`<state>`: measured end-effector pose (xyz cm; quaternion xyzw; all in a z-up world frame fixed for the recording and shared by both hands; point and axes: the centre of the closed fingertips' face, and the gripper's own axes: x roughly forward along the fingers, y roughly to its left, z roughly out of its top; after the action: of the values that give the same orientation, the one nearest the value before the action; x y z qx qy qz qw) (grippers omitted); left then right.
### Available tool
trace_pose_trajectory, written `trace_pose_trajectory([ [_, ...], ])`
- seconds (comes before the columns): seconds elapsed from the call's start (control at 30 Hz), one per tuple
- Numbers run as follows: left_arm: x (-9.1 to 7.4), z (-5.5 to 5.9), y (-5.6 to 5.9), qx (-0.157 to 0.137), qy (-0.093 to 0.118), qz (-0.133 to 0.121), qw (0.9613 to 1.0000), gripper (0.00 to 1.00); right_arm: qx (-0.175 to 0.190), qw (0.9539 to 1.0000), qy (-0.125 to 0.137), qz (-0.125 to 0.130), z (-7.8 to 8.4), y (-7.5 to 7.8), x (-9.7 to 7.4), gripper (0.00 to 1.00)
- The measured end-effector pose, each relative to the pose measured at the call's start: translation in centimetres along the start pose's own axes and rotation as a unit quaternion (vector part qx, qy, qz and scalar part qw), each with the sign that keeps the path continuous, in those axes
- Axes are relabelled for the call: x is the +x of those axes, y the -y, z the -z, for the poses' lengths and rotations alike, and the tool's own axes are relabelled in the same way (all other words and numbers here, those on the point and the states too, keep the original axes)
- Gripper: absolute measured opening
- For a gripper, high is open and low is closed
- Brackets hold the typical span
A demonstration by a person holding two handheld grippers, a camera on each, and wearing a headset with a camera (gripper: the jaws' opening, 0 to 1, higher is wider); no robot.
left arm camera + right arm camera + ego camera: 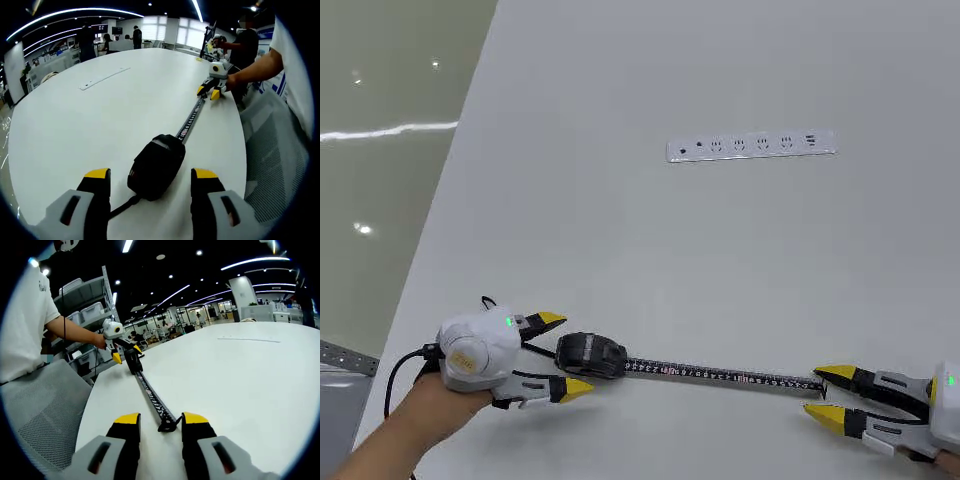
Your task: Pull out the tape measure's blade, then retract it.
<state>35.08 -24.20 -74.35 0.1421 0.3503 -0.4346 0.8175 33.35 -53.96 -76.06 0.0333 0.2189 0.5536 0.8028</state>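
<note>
**While its blade (720,375) lies drawn out, the tape measure (590,355) stretches between two open grippers**

Where the white table (670,250) comes nearest the person, the tape measure lies flat. Its black case is at the left of the head view. The blade's long axis runs rightward along that near edge and slants slightly toward the person. Its hook (167,426) points right.

The left gripper (568,353) has its yellow-tipped jaws spread to either side of the case, with a gap on each side. The right gripper (820,391) also has its jaws apart, and the hook lies between them. A power strip (750,146) lies well beyond, farther up the table.
</note>
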Motion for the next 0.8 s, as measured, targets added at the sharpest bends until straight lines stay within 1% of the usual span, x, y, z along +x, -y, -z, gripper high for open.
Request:
trace_pose_trajectory([
  [0.03,0.0,0.1,0.0,-0.001,-0.001,-0.004,1.0,0.63,0.002,1.0,0.0,0.003,0.0,-0.1,0.0,0.32],
  [0.07,-0.1,0.2,0.0,-0.008,0.002,-0.012,0.9999,0.63,0.01,0.9999,0.002,0.008,-0.1,0.0,0.1,0.33],
  [0.13,-0.2,0.2,0.0,-0.022,0.008,-0.02,0.9995,0.64,0.006,0.9998,0.005,0.016,-0.2,0.0,0.1,0.34],
  [0.17,-0.2,0.2,0.1,-0.03,0.014,-0.023,0.9992,0.64,0.012,0.9997,0.006,0.02,-0.2,-0.1,0.0,0.34],
  [0.2,-0.3,0.3,0.1,-0.033,0.013,-0.025,0.999,0.64,0.022,0.9994,0.006,0.027,-0.2,0.0,0.0,0.35],
  [0.23,-0.4,0.5,0.1,-0.038,0.013,-0.03,0.9987,0.65,0.028,0.999,0.011,0.032,-0.4,-0.1,0.0,0.37],
  [0.27,-0.5,0.4,0.2,-0.043,0.015,-0.035,0.9984,0.65,0.024,0.9991,0.014,0.033,-0.6,-0.3,0.0,0.4],
  [0.3,-0.6,0.4,0.3,-0.05,0.019,-0.038,0.9979,0.65,0.023,0.999,0.013,0.035,-0.6,-0.4,0.0,0.4],
  [0.37,-0.8,0.4,0.3,-0.066,0.026,-0.046,0.9964,0.66,0.031,0.9984,0.011,0.045,-0.3,-0.2,0.0,0.42],
  [0.4,-1.0,0.3,0.4,-0.069,0.031,-0.048,0.996,0.66,0.032,0.9982,0.012,0.05,-0.5,-0.3,0.0,0.43],
  [0.47,-1.1,0.5,0.5,-0.075,0.03,-0.053,0.9953,0.67,0.037,0.9977,0.016,0.055,-0.5,-0.2,-0.1,0.46],
  [0.5,-1.3,0.5,0.7,-0.079,0.03,-0.056,0.9948,0.67,0.044,0.9972,0.016,0.059,-0.5,-0.2,-0.1,0.47],
  [0.53,-1.4,0.6,0.7,-0.081,0.031,-0.06,0.9944,0.67,0.043,0.997,0.013,0.063,-0.5,-0.3,-0.1,0.47],
  [0.57,-1.7,0.6,0.7,-0.089,0.034,-0.065,0.9933,0.68,0.043,0.997,0.016,0.062,-0.6,-0.6,-0.1,0.47],
  [0.63,-1.9,0.5,0.6,-0.101,0.045,-0.071,0.9913,0.68,0.038,0.9967,0.016,0.07,-0.7,-0.6,-0.2,0.47],
  [0.67,-2.0,0.7,0.8,-0.106,0.045,-0.07,0.9909,0.68,0.044,0.9961,0.019,0.074,-0.7,-0.6,-0.3,0.47],
  [0.7,-2.0,0.8,0.9,-0.103,0.044,-0.071,0.9912,0.68,0.045,0.9958,0.022,0.077,-0.8,-0.7,-0.4,0.48],
  [0.73,-2.1,0.9,1.1,-0.102,0.043,-0.073,0.9911,0.68,0.041,0.9951,0.021,0.087,-0.9,-0.6,-0.5,0.5],
  [0.8,-2.3,0.9,1.0,-0.108,0.047,-0.078,0.99,0.68,0.04,0.9947,0.026,0.091,-1.2,-1.0,-0.6,0.51],
])
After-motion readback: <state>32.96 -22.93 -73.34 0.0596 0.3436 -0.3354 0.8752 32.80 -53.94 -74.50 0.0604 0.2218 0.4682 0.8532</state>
